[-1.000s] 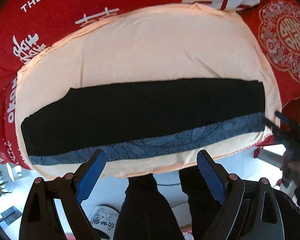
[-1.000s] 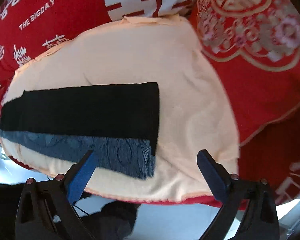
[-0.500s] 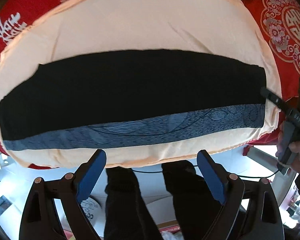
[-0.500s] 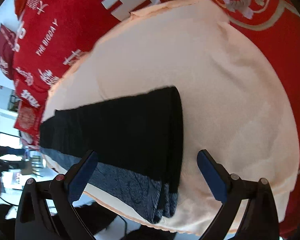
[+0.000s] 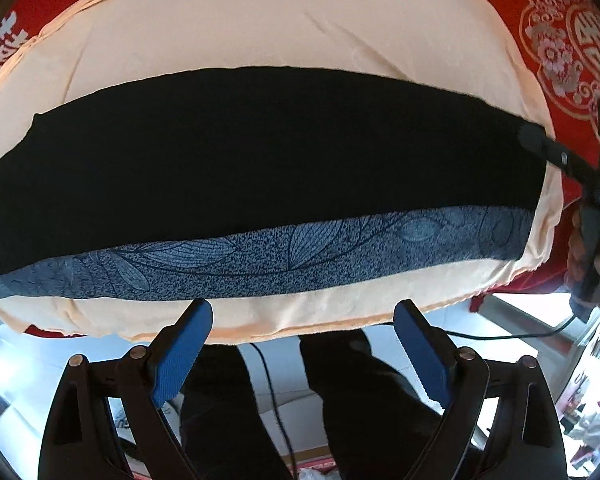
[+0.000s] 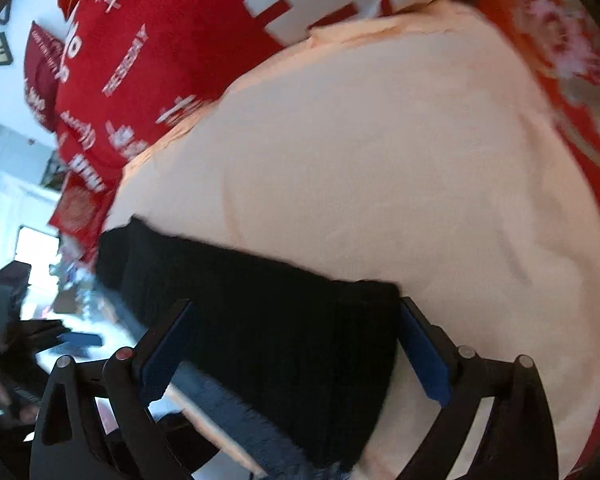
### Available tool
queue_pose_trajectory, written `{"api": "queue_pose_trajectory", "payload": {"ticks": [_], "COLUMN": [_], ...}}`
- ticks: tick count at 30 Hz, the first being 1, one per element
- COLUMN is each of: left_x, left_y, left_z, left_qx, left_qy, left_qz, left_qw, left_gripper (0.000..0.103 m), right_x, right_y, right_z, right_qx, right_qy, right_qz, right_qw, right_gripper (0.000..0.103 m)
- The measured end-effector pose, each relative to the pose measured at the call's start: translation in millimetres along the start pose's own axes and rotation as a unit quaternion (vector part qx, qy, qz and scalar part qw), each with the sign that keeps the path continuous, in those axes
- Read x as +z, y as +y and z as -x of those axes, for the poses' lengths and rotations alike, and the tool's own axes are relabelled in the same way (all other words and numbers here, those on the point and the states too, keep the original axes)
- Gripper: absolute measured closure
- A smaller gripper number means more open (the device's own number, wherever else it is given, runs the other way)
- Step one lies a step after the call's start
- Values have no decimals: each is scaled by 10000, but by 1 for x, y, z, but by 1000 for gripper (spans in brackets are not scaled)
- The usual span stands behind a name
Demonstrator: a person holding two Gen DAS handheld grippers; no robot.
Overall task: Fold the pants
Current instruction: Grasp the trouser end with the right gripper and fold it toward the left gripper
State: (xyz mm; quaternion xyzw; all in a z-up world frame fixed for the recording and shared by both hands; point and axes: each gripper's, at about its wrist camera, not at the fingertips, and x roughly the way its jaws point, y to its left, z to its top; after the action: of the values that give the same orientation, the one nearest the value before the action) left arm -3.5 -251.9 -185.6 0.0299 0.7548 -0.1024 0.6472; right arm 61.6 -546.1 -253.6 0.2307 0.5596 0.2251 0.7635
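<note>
The pants [image 5: 260,160] lie flat as a long black band with a blue patterned strip [image 5: 284,256] along the near edge, on a peach cloth [image 5: 284,20]. My left gripper [image 5: 303,320] is open and empty, hovering at the near edge of the cloth, just short of the blue strip. My right gripper [image 6: 296,320] is open, its fingers straddling the right end of the pants [image 6: 284,320]; that view is blurred. The right gripper also shows in the left wrist view [image 5: 556,156], at the pants' right end.
The peach cloth [image 6: 380,152] covers a surface draped in red fabric with white lettering [image 6: 172,40] and gold emblems [image 5: 572,40]. The person's dark legs [image 5: 340,400] and a cable stand below the near edge.
Both grippers have moved in closer to the pants. The right gripper has swung down and left, from beside the pants' right end to straddling it. Both stay open.
</note>
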Motion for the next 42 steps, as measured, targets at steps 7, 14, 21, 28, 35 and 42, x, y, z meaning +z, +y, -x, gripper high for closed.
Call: {"api": "queue_pose_trajectory", "payload": {"ticks": [7, 14, 21, 28, 35, 42], "left_x": [8, 23, 60, 58, 59, 62], "left_y": [13, 33, 54, 65, 79, 94], "left_z": [-15, -28, -46, -17, -50, -39], "left_qx": [-8, -62, 198, -203, 670, 226], "left_qy": [-12, -243, -894, -1259, -854, -736], "left_qz": [136, 488, 834, 630, 71, 162], "left_qw": [9999, 9985, 9923, 9898, 9941, 9969], "left_gripper": [10, 10, 0, 0, 0, 0], "right_x": [-15, -7, -6, -8, -14, 3], "right_y": [-4, 22, 29, 48, 47, 90], "right_z": [1, -9, -11, -26, -37, -9], "right_qx": [-223, -394, -775, -986, -1010, -651], "right_qy": [147, 490, 555, 749, 637, 677], "right_qz": [787, 1190, 934, 1060, 1042, 812], "right_qw": [9965, 9909, 9911, 9866, 9874, 9923], "right_gripper": [15, 68, 49, 53, 48, 74]}}
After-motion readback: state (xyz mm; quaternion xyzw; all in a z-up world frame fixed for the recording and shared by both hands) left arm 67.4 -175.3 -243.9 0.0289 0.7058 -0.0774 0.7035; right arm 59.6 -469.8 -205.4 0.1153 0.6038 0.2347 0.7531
